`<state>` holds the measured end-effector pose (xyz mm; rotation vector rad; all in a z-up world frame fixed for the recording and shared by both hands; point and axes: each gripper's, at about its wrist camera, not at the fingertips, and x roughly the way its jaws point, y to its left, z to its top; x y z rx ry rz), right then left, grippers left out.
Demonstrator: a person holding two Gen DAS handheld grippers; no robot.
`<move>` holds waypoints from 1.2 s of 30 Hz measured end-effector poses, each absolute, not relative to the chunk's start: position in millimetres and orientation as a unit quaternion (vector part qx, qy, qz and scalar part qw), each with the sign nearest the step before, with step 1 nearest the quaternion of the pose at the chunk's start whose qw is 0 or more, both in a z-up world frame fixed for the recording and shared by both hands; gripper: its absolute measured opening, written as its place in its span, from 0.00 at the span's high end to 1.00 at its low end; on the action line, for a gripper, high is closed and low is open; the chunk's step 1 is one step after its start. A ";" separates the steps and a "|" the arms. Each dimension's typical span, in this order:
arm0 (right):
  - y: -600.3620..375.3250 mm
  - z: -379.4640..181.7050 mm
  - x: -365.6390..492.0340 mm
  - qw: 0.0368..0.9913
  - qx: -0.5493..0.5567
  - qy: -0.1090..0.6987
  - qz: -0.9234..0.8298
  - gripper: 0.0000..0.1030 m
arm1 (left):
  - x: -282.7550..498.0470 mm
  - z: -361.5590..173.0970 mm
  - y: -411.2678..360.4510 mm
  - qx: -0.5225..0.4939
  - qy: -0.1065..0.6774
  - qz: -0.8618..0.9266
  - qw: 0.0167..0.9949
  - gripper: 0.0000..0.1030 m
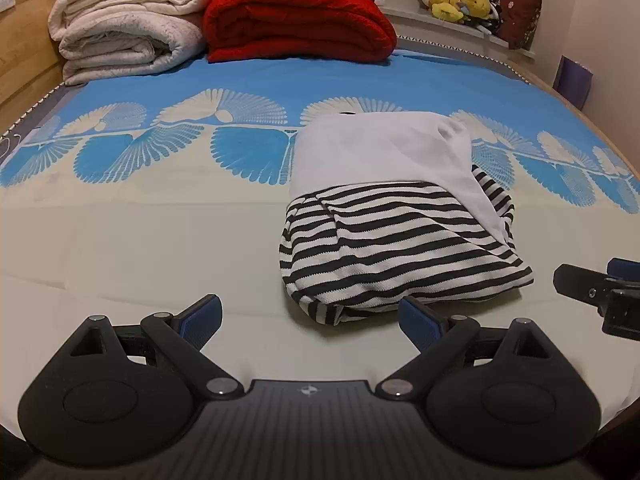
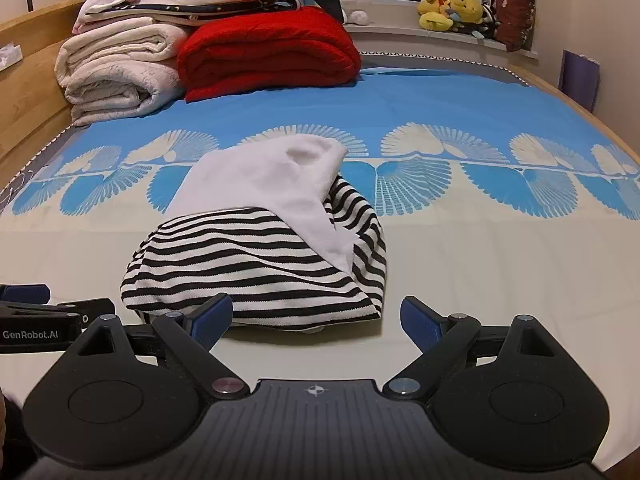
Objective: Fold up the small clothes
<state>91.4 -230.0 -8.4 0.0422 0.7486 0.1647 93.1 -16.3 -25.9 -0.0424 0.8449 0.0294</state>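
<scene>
Garment folded, long axis running away from you, white end far, striped end near; your left gripper and right gripper gape empty.

A blue and cream sheet with fan prints covers the bed. At the far left sits a stack of cream blankets, and a folded red blanket touches its right side. Yellow plush toys crowd the window ledge, with a white plush further left along it.
</scene>
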 end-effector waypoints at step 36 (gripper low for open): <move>-219.3 -7.6 89.4 0.929 0.004 0.361 0.086 0.11 | 93.6 -27.0 -20.7 -0.015 0.409 0.006 0.913 0.06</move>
